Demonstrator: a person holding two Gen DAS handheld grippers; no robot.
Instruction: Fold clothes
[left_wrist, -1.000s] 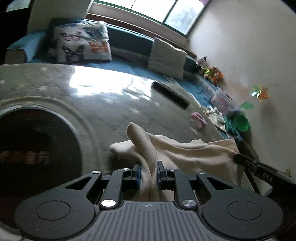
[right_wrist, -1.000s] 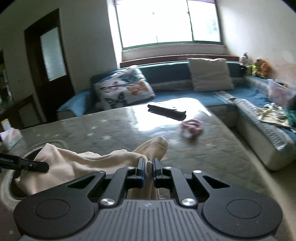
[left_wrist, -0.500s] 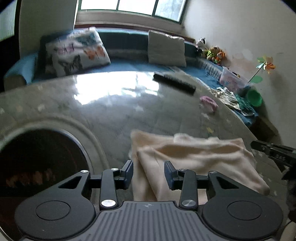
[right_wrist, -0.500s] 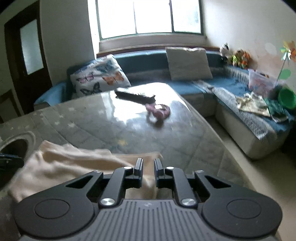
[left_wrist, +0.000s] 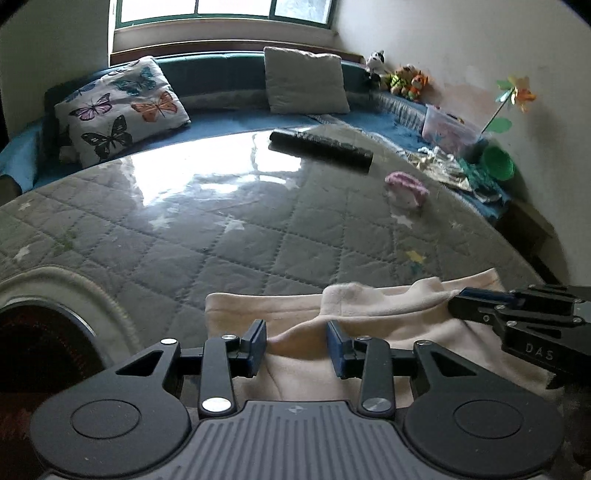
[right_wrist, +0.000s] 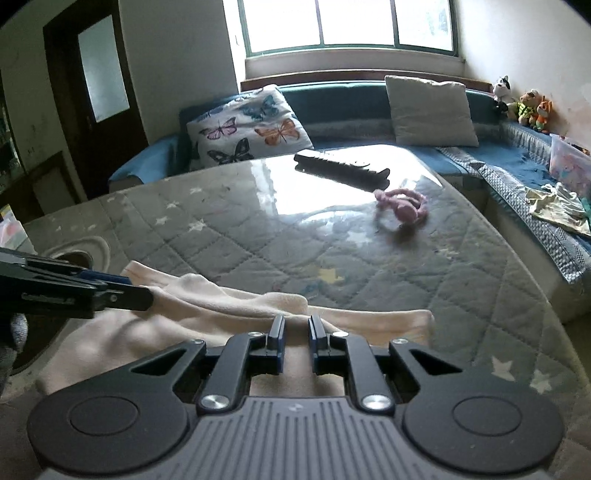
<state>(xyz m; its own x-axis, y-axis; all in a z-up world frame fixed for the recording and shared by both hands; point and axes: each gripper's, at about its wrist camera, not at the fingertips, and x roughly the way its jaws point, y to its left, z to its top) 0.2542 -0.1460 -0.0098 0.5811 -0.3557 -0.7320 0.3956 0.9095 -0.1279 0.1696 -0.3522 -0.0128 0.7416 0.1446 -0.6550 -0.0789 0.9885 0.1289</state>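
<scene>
A cream fleece garment (left_wrist: 373, 317) lies folded on the grey quilted table cover (left_wrist: 236, 236), near its front edge. My left gripper (left_wrist: 296, 341) is open above the garment's left part, with nothing between the fingers. My right gripper (right_wrist: 296, 332) is open with a narrow gap, just above the garment (right_wrist: 207, 310) near its right end. The right gripper also shows in the left wrist view (left_wrist: 524, 317), and the left gripper shows in the right wrist view (right_wrist: 74, 291), each over the cloth.
A pink fabric item (left_wrist: 406, 184) and a long dark bar (left_wrist: 321, 146) lie farther back on the table. A round dark opening (left_wrist: 40, 347) is at the left. A blue sofa with a butterfly cushion (left_wrist: 118, 110) and grey cushion (left_wrist: 304, 81) runs behind.
Both grippers were shut on the garment and held it up. They lowered it flat onto the table, then the left opened first and the right opened slightly after.
</scene>
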